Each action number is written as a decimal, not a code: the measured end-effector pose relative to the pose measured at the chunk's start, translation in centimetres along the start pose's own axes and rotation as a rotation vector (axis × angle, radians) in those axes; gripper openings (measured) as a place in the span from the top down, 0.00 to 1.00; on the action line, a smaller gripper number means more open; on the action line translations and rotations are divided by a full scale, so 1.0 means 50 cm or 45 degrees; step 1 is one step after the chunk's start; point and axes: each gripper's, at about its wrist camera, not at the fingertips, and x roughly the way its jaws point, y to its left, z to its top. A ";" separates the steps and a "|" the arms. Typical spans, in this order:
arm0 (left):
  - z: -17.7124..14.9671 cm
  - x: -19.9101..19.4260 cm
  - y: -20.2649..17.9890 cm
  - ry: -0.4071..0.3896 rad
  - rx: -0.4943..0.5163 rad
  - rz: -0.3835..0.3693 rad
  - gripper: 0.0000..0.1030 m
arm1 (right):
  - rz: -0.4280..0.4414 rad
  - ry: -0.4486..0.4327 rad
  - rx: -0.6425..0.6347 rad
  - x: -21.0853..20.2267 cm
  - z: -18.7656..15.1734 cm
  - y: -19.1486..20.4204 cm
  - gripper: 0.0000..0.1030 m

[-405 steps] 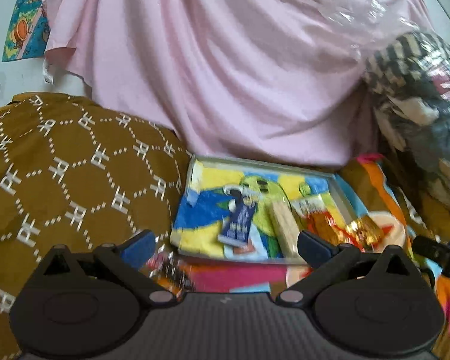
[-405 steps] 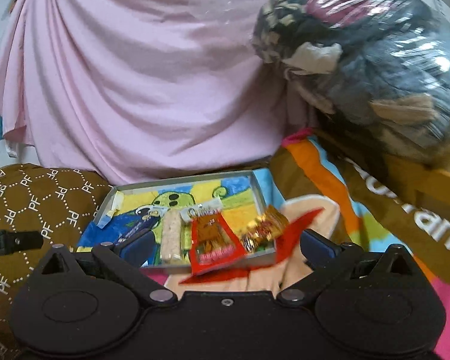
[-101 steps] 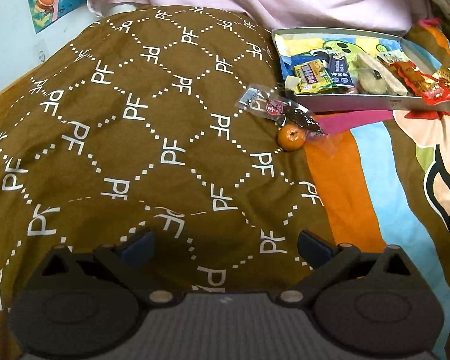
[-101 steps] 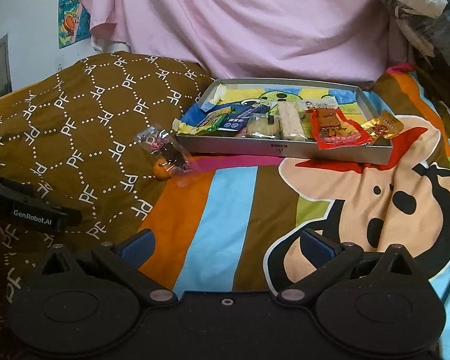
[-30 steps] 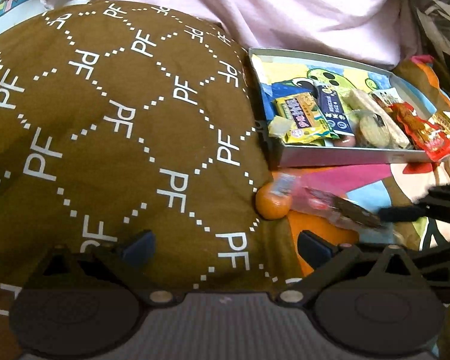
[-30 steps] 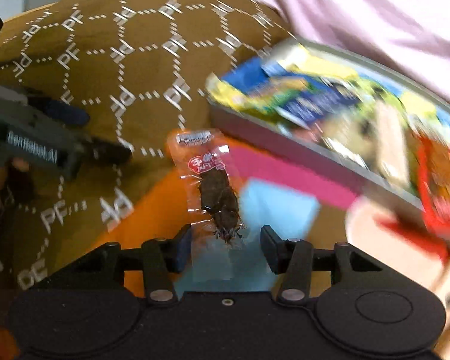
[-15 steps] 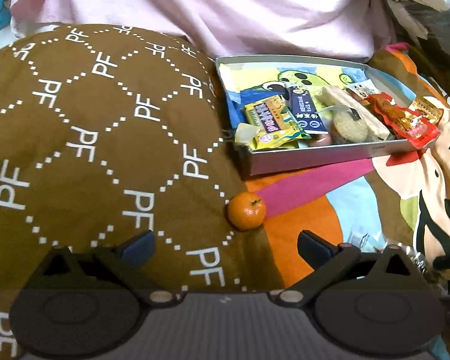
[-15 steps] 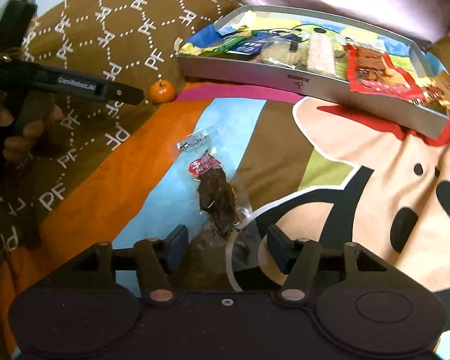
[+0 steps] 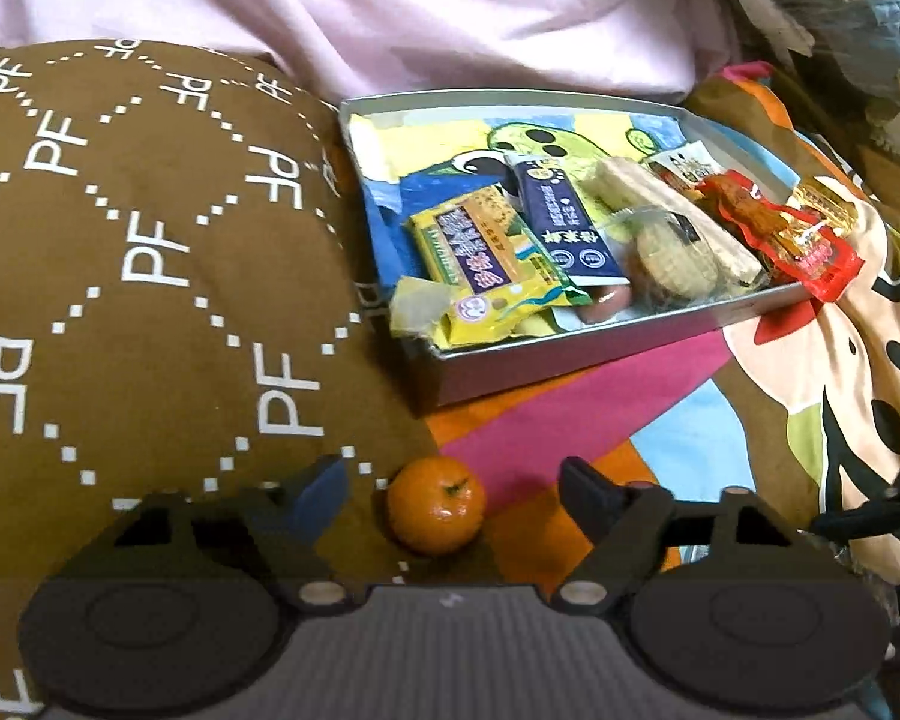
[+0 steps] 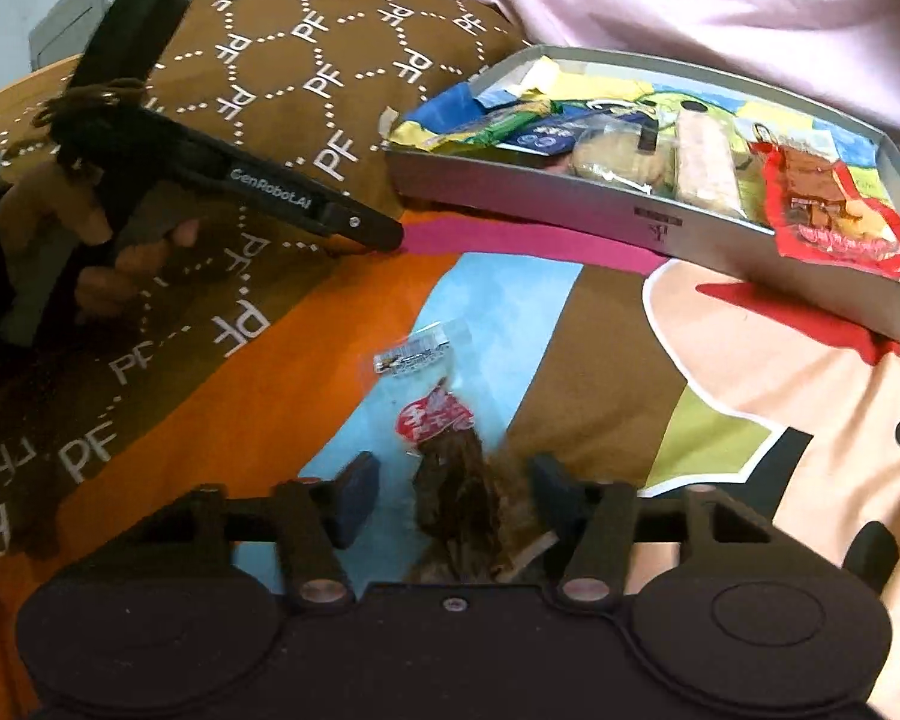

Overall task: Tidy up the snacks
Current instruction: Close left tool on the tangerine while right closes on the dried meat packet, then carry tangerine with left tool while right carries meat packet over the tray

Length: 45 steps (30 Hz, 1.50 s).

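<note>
ITEM 1: orange (image 9: 436, 505). Located on the bedspread (image 9: 600, 396) at the quilt (image 9: 150, 252) edge, at 7 o'clock from the tray (image 9: 570, 354) and well apart from it. Judged light, firm but squashable, smooth-skinned, apt to roll. Best taken across the widest part w/ gentle pressure. Round, so no long axis; stem end is turned up and toward 1 o'clock in the left view.

TOOL, L: left gripper (image 9: 453, 489). Jaws are set at mid width, one either side of the orange; they have just been closing. Gaps are seen both sides, so no contact yet.

ITEM 2: meat pack (image 10: 444, 468). Clear wrapper w/ red label and a dark chunk inside; laid flat on the bedspread's blue stripe, at 7 o'clock from the tray, well apart. Judged very light, floppy, slick film, contents firm. Better taken over the dark chunk than on the thin film. Long axis runs roughly 11 to 5 o'clock in the right view; sealed end points to 11, toward the quilt.

TOOL, R: right gripper (image 10: 450, 495). Jaws are narrowed to about half and have just been closing, the pack's near end between them. Left pad is seen clear; contact at the right pad cannot be told.

ITEM 3: tray. Grey, shallow, already filled w/ assorted packets; a red packet (image 10: 834, 216) overhangs the near wall at the right end.
</note>
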 end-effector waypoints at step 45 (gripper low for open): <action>-0.112 -0.134 -0.099 0.037 -0.211 0.111 0.63 | -0.103 -0.178 0.122 -0.058 -0.021 0.081 0.53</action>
